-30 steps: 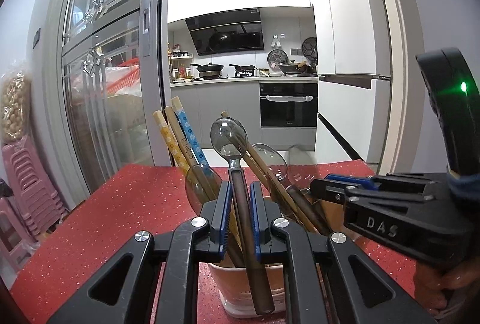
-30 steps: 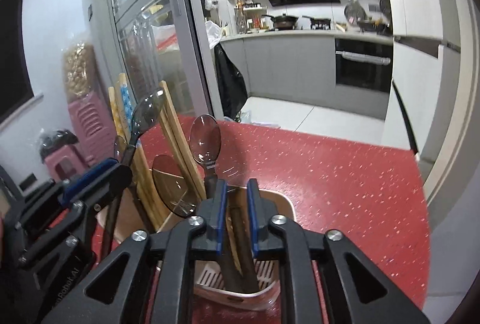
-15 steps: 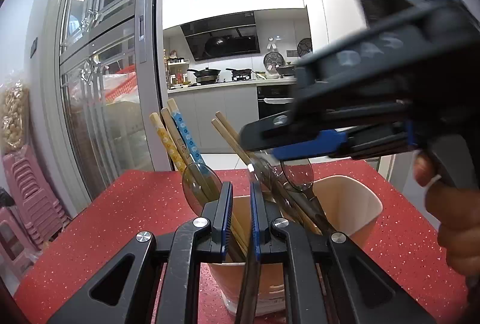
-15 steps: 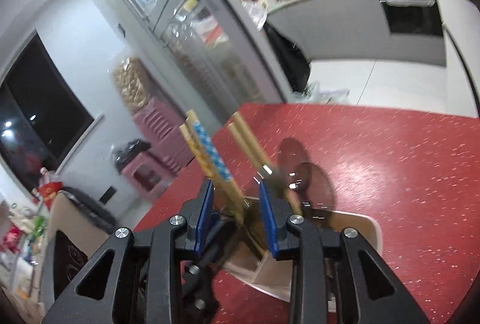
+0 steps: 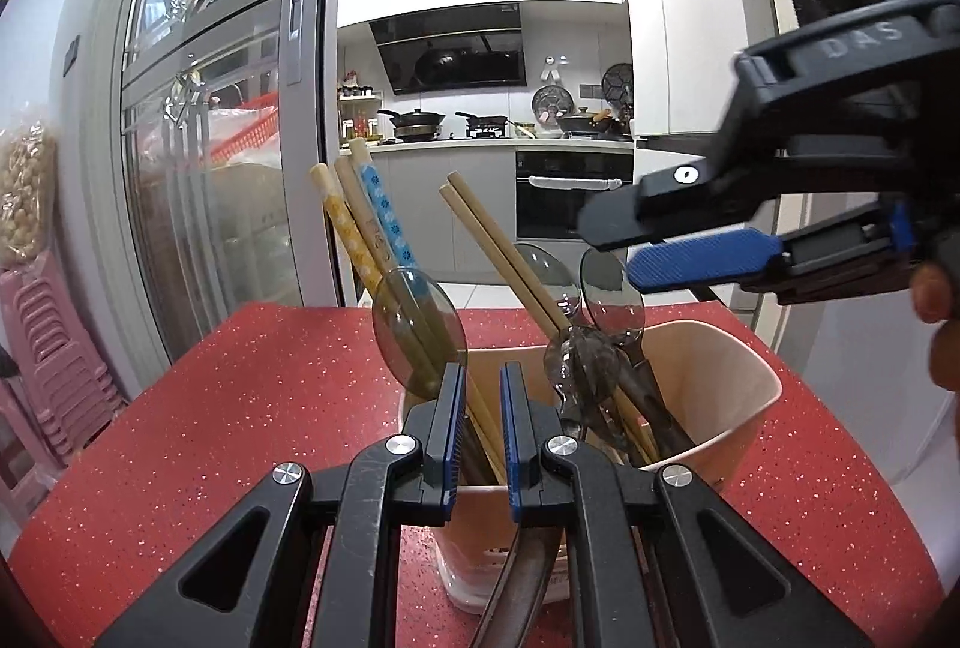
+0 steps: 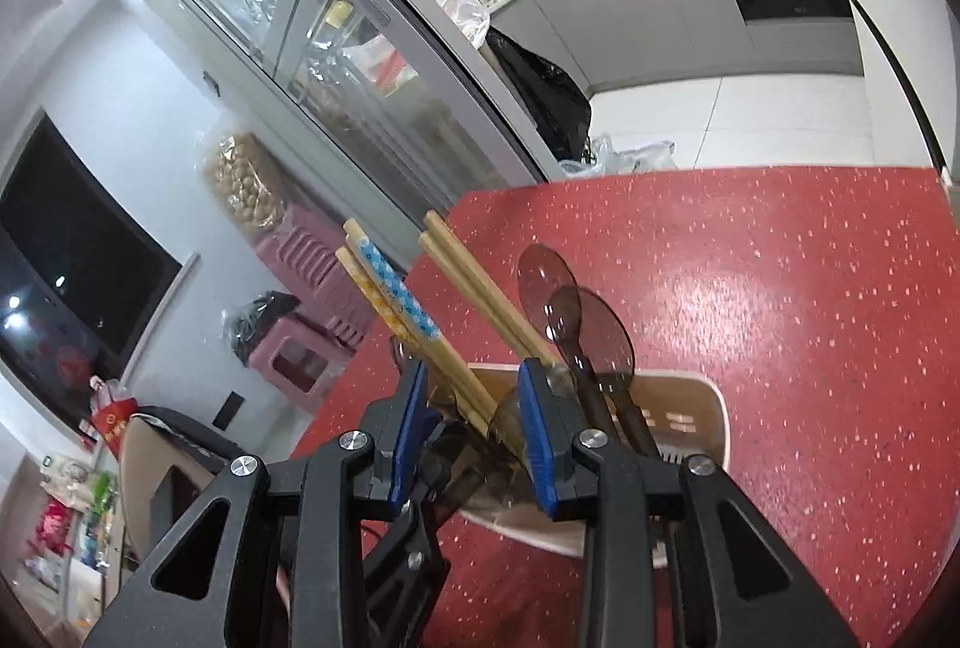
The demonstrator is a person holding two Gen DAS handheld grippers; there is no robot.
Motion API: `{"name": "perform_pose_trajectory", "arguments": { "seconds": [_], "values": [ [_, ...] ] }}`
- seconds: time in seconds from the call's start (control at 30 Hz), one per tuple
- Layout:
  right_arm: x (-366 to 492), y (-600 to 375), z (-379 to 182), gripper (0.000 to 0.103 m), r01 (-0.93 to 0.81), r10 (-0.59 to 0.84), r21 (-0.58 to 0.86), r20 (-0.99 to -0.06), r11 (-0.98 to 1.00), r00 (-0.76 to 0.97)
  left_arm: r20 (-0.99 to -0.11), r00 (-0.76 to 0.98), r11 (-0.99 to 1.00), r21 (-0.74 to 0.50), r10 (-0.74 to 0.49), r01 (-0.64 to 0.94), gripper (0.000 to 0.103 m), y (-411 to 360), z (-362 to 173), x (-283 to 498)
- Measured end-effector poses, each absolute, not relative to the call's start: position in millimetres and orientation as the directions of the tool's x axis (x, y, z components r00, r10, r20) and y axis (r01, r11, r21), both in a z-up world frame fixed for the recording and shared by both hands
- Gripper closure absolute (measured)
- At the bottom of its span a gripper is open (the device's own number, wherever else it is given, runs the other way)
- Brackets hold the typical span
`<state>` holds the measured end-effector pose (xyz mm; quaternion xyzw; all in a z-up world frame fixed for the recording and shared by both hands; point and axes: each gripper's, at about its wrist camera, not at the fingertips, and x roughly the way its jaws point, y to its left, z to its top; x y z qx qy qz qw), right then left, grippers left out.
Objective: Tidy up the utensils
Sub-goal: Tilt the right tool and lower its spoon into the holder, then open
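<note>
Left hand-held gripper [image 5: 483, 396]: pads nearly together. A dark handle [image 5: 519, 582] runs beneath them; I cannot tell if it is clamped. Right hand-held gripper [image 6: 474, 438]: jaws well apart, nothing held, hovering over the beige utensil holder [image 5: 720, 354], probably to reach the next piece. The holder sits on the red desk [image 5: 240, 408]. Chopsticks [image 5: 372, 210] lean left, and smoky plastic spoons [image 5: 612, 288] stand bowl-up on the right.

1. The left hand-held gripper [image 5: 480, 429] points level at the utensil holder [image 5: 708, 384], its blue pads a narrow gap apart.
2. The right hand-held gripper [image 6: 474, 429] hangs above the holder, angled down, jaws spread wide.
3. The person's right-hand fingers [image 5: 936, 312] wrap its grip.
</note>
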<state>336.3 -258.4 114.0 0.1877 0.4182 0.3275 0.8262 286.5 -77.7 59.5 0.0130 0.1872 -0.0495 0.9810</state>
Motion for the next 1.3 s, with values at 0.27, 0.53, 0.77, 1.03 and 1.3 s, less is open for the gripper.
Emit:
{"name": "perform_pose_trajectory", "arguments": {
  "seconds": [0.27, 0.53, 0.77, 1.03, 1.3],
  "values": [
    [343.1, -259.5, 87.9, 0.069, -0.299, 0.704, 0.639, -0.607, 0.709, 0.370, -0.372, 0.923, 0.994, 0.015, -0.093, 0.107, 0.066, -79.4, 57.5, 287.1],
    [347.4, -254.6, 79.4, 0.088, -0.291, 0.728, 0.670, -0.590, 0.683, 0.351, -0.367, 0.925, 0.994, 0.019, -0.097, 0.112, 0.066, -78.1, 57.4, 286.7],
    [348.1, -253.3, 81.4, 0.093, -0.315, 0.791, 0.728, -0.528, 0.609, 0.309, -0.372, 0.922, 0.992, 0.006, -0.112, 0.123, 0.066, -75.9, 56.8, 286.1],
    [351.2, -258.2, 74.2, 0.079, -0.258, 0.770, 0.730, -0.558, 0.633, 0.310, -0.376, 0.915, 0.990, -0.053, -0.143, 0.133, 0.066, -65.5, 58.1, 289.1],
    [357.5, -250.5, 68.9, 0.078, -0.241, 0.800, 0.766, -0.541, 0.596, 0.259, -0.381, 0.911, 0.987, -0.074, -0.160, 0.142, 0.066, -63.2, 57.9, 291.2]
  ]
}}
